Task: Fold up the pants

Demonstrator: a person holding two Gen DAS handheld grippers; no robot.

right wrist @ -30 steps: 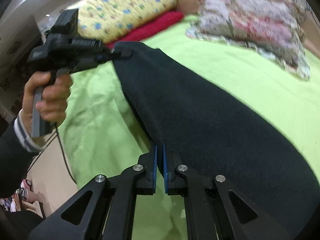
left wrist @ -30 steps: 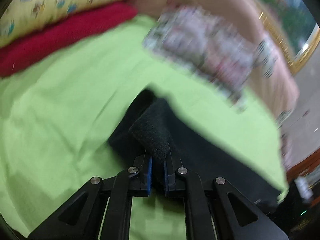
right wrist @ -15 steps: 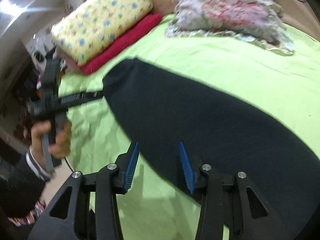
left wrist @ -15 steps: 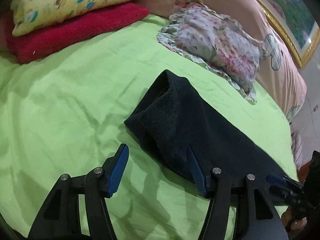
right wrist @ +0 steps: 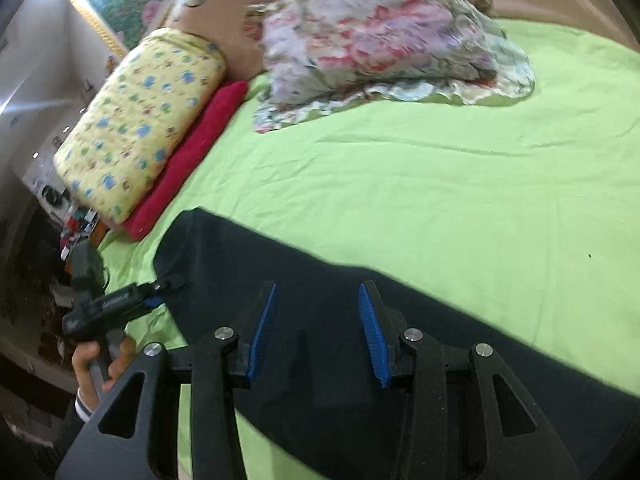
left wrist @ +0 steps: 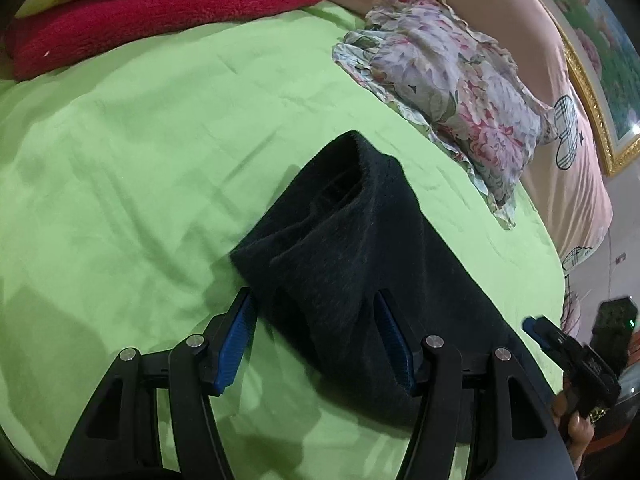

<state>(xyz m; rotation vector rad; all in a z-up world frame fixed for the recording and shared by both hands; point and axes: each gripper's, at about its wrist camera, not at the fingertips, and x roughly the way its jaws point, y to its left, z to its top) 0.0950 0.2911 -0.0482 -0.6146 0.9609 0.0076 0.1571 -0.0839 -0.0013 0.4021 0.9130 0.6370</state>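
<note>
The pants (right wrist: 360,320) lie flat on the bed sheet (right wrist: 440,168), along its near edge in the right wrist view. The left gripper (left wrist: 316,344) sits at one end of them and the right gripper (right wrist: 318,328) over the other stretch. Far across the sheet, a floral pillow (right wrist: 380,40) rests against the headboard (left wrist: 520,32). To its left a patterned pillow (right wrist: 140,120) lies on a folded towel (right wrist: 192,152). A framed picture (left wrist: 600,80) hangs behind the headboard.
</note>
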